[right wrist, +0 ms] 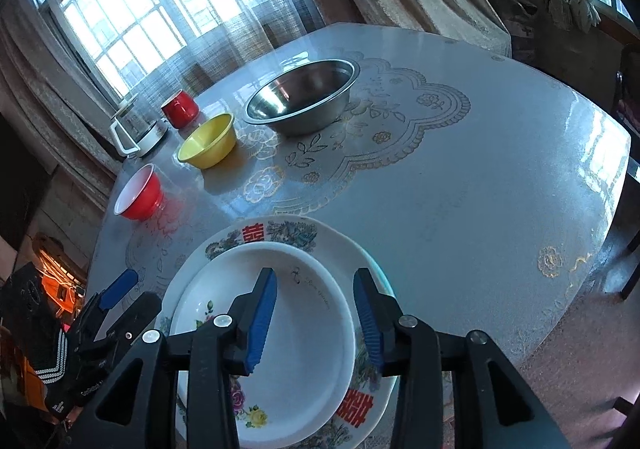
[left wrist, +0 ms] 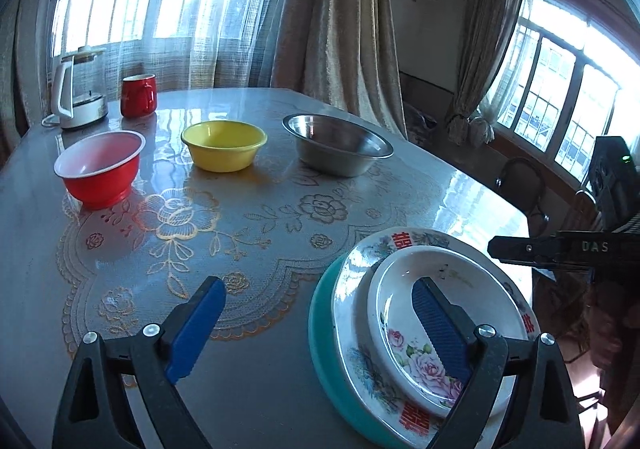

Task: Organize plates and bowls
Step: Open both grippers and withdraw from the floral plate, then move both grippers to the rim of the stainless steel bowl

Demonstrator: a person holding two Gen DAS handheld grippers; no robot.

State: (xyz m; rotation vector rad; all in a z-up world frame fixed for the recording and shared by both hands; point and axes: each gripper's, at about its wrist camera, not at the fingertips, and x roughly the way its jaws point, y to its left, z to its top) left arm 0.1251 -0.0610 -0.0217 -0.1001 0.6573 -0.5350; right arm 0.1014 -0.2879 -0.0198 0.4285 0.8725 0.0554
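Plates sit stacked at the near edge of the worktop (right wrist: 460, 177) — small floral plate (right wrist: 296, 313) on the patterned plate (right wrist: 280, 231) on a teal one (left wrist: 320, 333). Left gripper (left wrist: 320, 329) fingers spread wide, empty; right gripper (right wrist: 316, 323) fingers released over the small plate's rim. Red bowl (left wrist: 100, 173), yellow bowl (left wrist: 224, 145), steel bowl (left wrist: 336, 143) stand apart behind.

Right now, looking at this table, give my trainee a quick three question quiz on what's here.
1. True or false: the plates are stacked.
2. Which bowl stands between the other two? A red bowl B yellow bowl C metal bowl
3. Fill in: beside the kettle stands a red ____.

Key: 1 true. 2 B. 3 mug.
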